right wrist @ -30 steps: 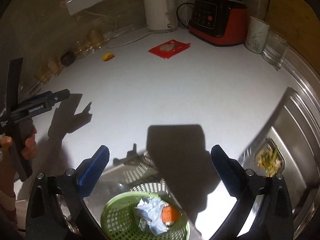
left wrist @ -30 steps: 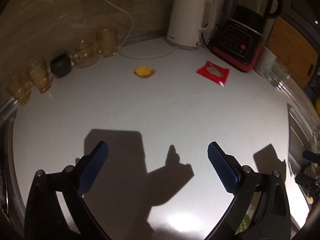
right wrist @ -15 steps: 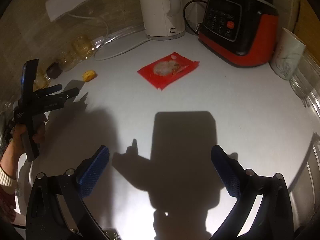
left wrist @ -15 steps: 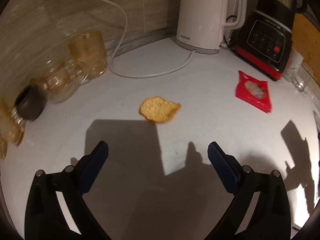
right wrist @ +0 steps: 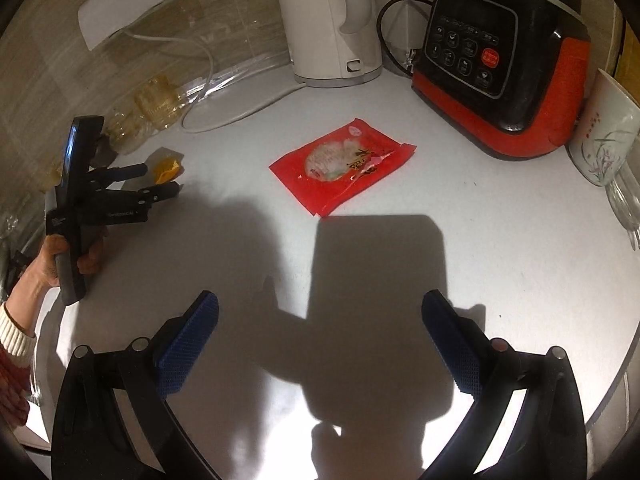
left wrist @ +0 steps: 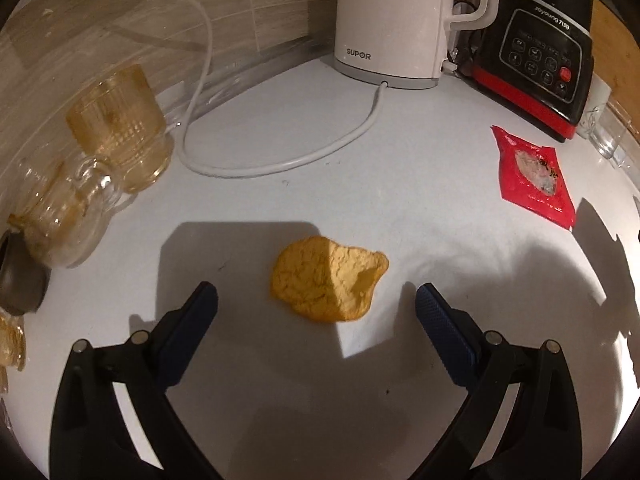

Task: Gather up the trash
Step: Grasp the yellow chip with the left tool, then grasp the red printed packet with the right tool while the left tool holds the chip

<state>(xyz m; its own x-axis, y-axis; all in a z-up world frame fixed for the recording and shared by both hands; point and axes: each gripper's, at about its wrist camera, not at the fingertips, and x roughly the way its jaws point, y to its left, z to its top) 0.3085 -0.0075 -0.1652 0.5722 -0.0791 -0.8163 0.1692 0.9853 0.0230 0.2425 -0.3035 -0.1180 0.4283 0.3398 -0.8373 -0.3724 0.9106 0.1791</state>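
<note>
While my left tongs (left wrist: pixel 316 296) hang just over the white counter (left wrist: pixel 280 152), their two blue fingers (left wrist: pixel 192 320) are spread wide and hold nothing. The yellow scrap (left wrist: pixel 326 278) lies flat on the counter, in front of the white kettle (left wrist: pixel 394 20) and well apart from it. It sits just past my fingertips, about in the middle of the gap. It looks thin and crumpled, maybe a peel or a chip. I cannot tell which.

My right tongs (right wrist: pixel 320 320) are spread wide too, and empty. The red wrapper (right wrist: pixel 340 164) lies flat in front of the kettle (right wrist: pixel 328 20), a little to its right, near the red and black blender base (right wrist: pixel 500 64). It is still a good way ahead of my right fingers.

I think I am at the reaching step, with both pieces of trash still on the counter. The left side looks nearly ready to grab.

Next, I think my left tongs need to slide forward a bit so the scrap sits between the pads, go down close to the counter, and then squeeze gently. The scrap is thin, so it may slip or bend. The kettle's white cord (left wrist: pixel 280 160) lies between the scrap and the kettle, so I should not push that far. My right tongs need to go further toward the kettle to reach the wrapper. It lies very flat, so catching an edge may be hard.
</note>
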